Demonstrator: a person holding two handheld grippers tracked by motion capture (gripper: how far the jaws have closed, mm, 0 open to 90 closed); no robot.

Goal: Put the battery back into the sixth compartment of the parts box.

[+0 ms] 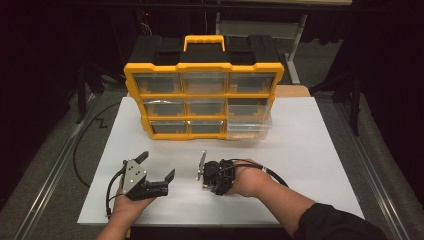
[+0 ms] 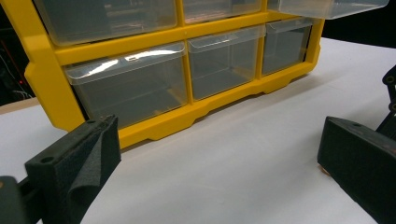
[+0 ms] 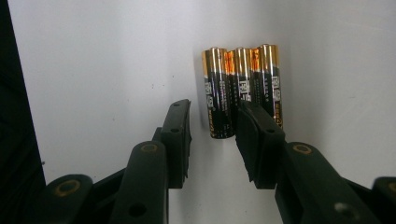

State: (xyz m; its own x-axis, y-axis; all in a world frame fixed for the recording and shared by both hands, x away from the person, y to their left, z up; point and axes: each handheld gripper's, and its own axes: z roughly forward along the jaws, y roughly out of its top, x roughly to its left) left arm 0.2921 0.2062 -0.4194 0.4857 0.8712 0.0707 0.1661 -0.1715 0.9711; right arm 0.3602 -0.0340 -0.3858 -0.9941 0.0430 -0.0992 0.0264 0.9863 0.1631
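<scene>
Batteries (image 3: pixel 243 88), three side by side, lay on the white tabletop (image 3: pixel 102 70) at upper centre of our right gripper view; our right gripper (image 3: pixel 212 140) stood partly open around one, gripping nothing. Lower left in the high view, our left gripper (image 1: pixel 159 167) gaped wide before the yellow drawer organizer (image 1: pixel 204 95).

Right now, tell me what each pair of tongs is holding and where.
Nothing is held. The left tongs are wide open over bare table. The right tongs are open just short of three batteries, not gripping them.
</scene>
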